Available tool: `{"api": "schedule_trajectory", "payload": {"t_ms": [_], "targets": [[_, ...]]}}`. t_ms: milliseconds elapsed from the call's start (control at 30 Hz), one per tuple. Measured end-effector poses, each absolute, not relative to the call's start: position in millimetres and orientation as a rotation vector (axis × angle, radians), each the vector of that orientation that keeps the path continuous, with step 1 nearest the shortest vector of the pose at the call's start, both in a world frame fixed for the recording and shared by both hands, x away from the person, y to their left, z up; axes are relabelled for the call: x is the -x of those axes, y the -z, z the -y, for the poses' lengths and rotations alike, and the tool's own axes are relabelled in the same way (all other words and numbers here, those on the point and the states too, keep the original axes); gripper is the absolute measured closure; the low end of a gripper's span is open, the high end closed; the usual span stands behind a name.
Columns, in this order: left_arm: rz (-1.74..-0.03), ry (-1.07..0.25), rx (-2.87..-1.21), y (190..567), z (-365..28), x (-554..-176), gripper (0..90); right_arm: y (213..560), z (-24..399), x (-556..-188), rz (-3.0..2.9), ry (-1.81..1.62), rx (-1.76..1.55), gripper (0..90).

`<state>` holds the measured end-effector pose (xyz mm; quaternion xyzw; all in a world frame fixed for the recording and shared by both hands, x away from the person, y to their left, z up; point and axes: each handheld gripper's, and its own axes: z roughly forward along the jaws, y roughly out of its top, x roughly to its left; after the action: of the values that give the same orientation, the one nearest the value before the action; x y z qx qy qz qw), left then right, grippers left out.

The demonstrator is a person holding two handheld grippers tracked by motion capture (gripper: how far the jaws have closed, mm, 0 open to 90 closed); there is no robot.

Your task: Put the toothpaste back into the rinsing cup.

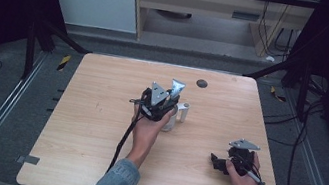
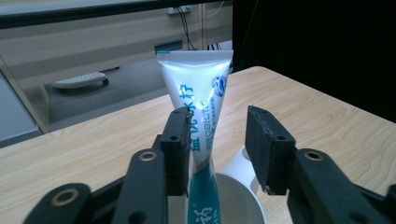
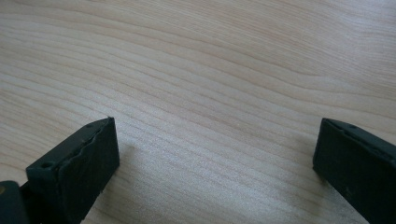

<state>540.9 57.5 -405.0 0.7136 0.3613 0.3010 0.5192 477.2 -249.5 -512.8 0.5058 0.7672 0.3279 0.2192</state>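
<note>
Now my left claw (image 2: pixel 215 154) stands parted around the toothpaste tube (image 2: pixel 198 98), one pad touching it and the other clear; the tube stands upright in the white cup (image 2: pixel 243 205) near the middle of the desk (image 1: pixel 96 126). At five o'clock from the cup, my right claw (image 3: pixel 215 163) gapes wide, holding nothing.

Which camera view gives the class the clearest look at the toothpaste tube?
The left gripper view: the toothpaste tube stands close up, print visible, in a white cup. The high view shows its crimped end above the hand.
</note>
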Motion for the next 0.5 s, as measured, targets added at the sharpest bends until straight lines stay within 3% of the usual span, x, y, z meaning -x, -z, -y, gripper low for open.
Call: {"api": "schedule_trajectory", "payload": {"t_ms": [500], "targets": [[-0.844, -0.738, -1.678, 399, -56, -530, 36.9, 513, 249, -477, -2.123, -0.908, -1.401, 0.6]]}}
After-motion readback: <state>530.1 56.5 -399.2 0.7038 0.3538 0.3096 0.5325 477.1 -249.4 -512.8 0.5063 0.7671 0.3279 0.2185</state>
